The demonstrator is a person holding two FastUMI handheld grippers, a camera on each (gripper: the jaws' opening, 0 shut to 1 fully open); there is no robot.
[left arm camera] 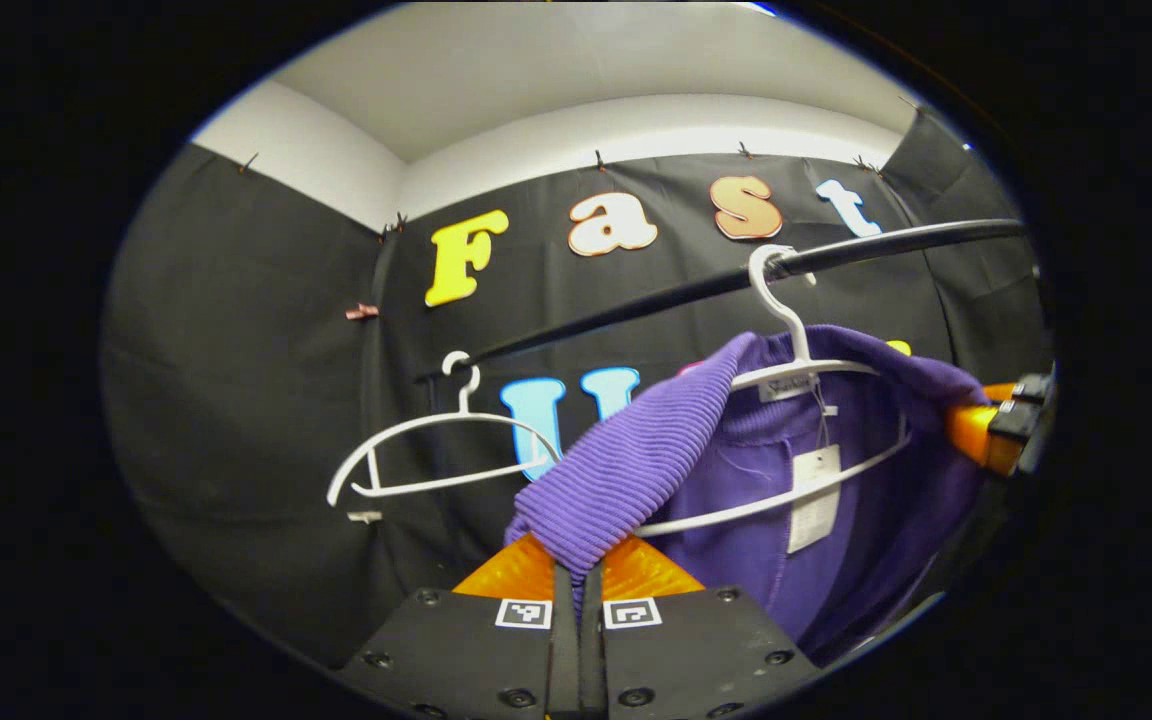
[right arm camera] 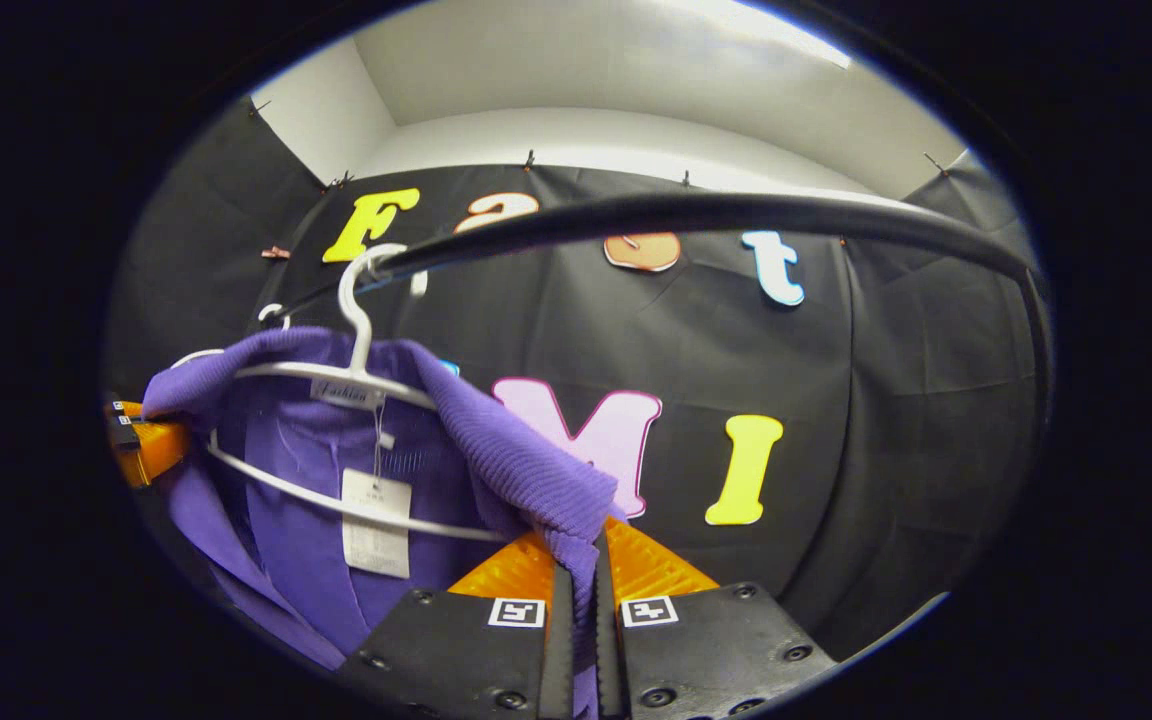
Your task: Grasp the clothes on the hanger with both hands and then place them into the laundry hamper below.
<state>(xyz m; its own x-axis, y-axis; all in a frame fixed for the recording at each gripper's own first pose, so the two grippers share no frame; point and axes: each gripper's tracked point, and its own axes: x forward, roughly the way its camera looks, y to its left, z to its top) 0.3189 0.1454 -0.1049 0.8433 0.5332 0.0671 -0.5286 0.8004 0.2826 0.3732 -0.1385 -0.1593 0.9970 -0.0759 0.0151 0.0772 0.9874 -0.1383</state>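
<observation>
Overhead, hangs on a white hanger (left arm camera: 796,380) from the black rail (left arm camera: 696,290): purple sweater (left arm camera: 836,470), paper tag (left arm camera: 816,495) dangling inside the neck. Left hand-held gripper (left arm camera: 576,575) pinched closed on one ribbed shoulder, right hand-held gripper (right arm camera: 576,570) clamped on the other shoulder. Farther along the rail, toward its left end in the left gripper view, a second, bare hanger (left arm camera: 436,450).
</observation>
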